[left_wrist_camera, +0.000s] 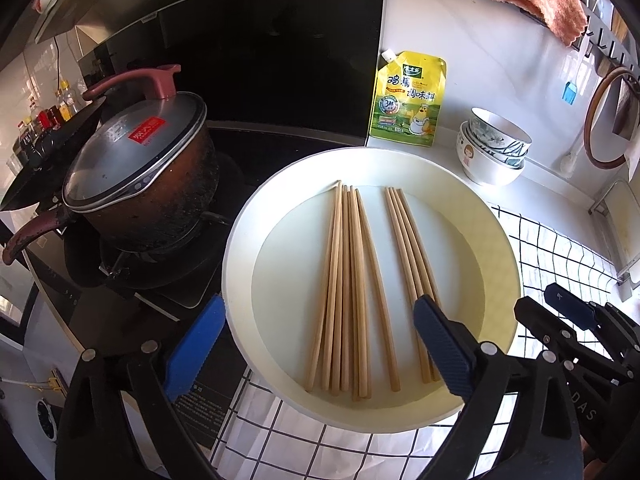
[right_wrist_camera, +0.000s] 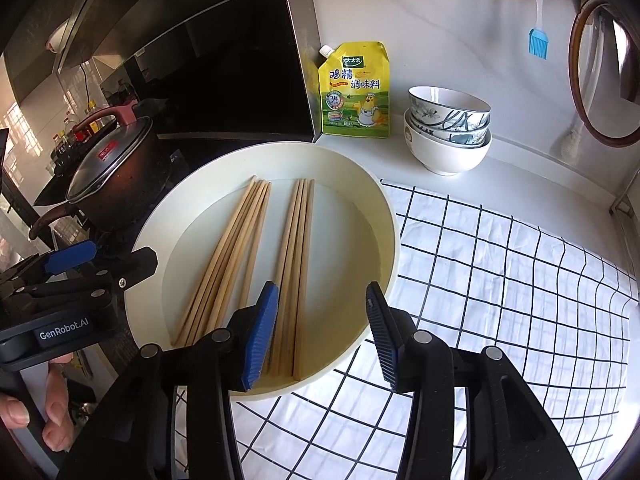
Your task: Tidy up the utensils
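Kitchen counter; chopsticks (left_wrist_camera: 352, 288) lie in the tray (left_wrist_camera: 496, 248) between left claw's (left_wrist_camera: 316, 344) spread fingers.

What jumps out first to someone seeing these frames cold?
The big cream plate at centre, holding wooden chopsticks in two bundles: a larger left bundle and a smaller right bundle. Both blue-padded tongs hang open over its near rim, left tongs and right tongs. A scorched lidded pot sits on the stove to the left.

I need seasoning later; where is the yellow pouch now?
In both views the yellow pouch stands against the white wall behind the plate, left of the stacked bowls.
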The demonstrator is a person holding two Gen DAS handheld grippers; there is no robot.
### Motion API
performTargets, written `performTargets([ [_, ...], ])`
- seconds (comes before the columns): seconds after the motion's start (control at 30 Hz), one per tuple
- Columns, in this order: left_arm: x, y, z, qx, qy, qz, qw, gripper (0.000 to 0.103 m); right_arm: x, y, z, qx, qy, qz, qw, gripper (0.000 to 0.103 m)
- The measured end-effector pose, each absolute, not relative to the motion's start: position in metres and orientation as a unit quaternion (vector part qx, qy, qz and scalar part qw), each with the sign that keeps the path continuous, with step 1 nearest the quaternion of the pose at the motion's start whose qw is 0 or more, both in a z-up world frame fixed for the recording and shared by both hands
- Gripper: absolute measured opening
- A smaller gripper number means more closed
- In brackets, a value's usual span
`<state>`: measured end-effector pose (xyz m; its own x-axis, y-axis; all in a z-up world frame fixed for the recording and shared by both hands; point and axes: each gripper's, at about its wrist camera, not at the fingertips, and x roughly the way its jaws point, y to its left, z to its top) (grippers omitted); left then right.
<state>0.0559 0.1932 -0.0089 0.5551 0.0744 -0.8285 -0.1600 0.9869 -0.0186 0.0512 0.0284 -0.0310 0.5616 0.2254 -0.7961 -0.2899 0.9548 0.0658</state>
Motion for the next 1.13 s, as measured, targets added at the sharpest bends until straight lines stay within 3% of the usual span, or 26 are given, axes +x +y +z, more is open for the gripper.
performTargets([
  [1.13, 0.0570, 0.1899, -0.0104, -0.040, 0.474, 0.068, 0.877, 0.094, 0.0519, 0.0316, -0.0327, -0.033, 0.445, 0.140, 0.884, 0.046],
])
